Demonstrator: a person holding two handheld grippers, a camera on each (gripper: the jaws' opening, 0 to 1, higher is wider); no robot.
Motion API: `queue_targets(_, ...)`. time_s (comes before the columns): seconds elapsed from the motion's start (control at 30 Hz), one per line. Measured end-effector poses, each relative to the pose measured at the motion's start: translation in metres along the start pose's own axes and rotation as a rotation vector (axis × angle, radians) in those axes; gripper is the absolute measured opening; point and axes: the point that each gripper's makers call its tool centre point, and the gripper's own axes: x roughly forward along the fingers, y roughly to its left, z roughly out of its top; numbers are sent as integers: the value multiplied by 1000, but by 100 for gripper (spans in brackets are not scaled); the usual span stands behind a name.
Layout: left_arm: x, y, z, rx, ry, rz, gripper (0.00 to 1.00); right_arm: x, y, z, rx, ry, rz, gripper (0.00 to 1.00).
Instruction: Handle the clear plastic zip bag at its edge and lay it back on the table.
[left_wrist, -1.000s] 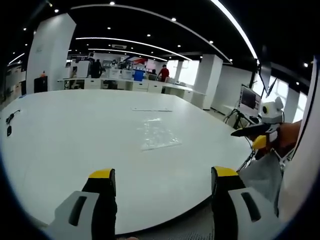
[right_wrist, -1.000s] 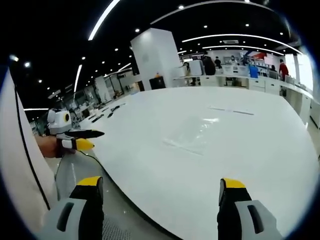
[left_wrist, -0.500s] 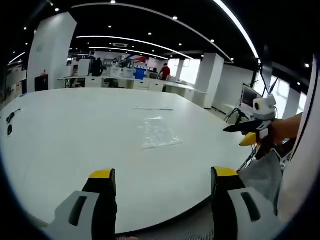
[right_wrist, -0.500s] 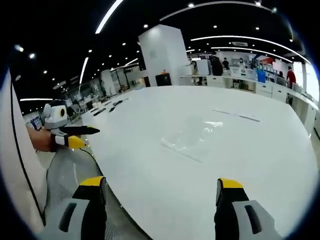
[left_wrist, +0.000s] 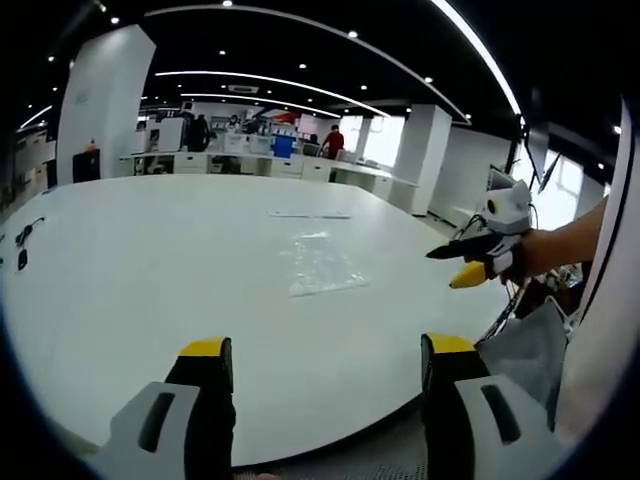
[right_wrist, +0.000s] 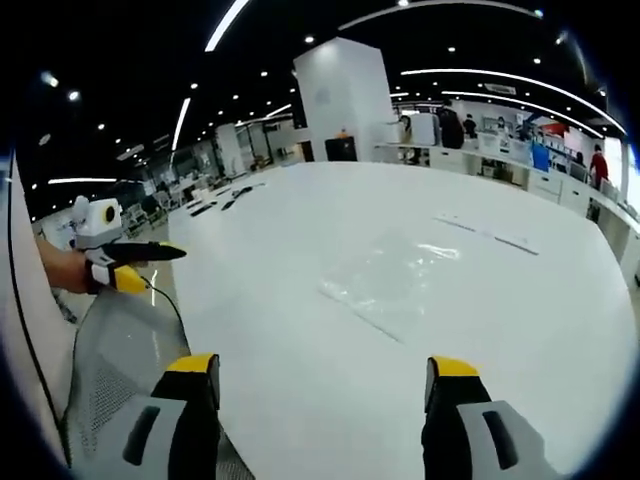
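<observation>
A clear plastic zip bag (left_wrist: 318, 265) lies flat on the big white table (left_wrist: 150, 260), about mid-table; in the right gripper view the bag (right_wrist: 392, 283) is ahead of the jaws. My left gripper (left_wrist: 320, 350) hovers at the table's near edge, jaws wide apart and empty. My right gripper (right_wrist: 325, 370) is open too, above the table's edge with nothing between its yellow-tipped fingers. The right gripper (left_wrist: 462, 262) also enters the left gripper view from the right, held by a hand. The left gripper (right_wrist: 125, 265) appears at the left of the right gripper view.
A thin strip (left_wrist: 308, 215) lies on the table beyond the bag. Small dark items (left_wrist: 20, 245) sit at the table's far left edge. A grey mesh chair (right_wrist: 120, 350) stands beside the table. Desks and people (left_wrist: 330, 145) are far back.
My right gripper has moved forward over the table toward the bag, which now looks nearer in its view. The left gripper has stayed put. The bag has not moved.
</observation>
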Motion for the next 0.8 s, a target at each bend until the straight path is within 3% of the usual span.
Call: queue_targets(0.8,1,11,-7,-6,23,25,74,54,-35,0,-132,95,31,70)
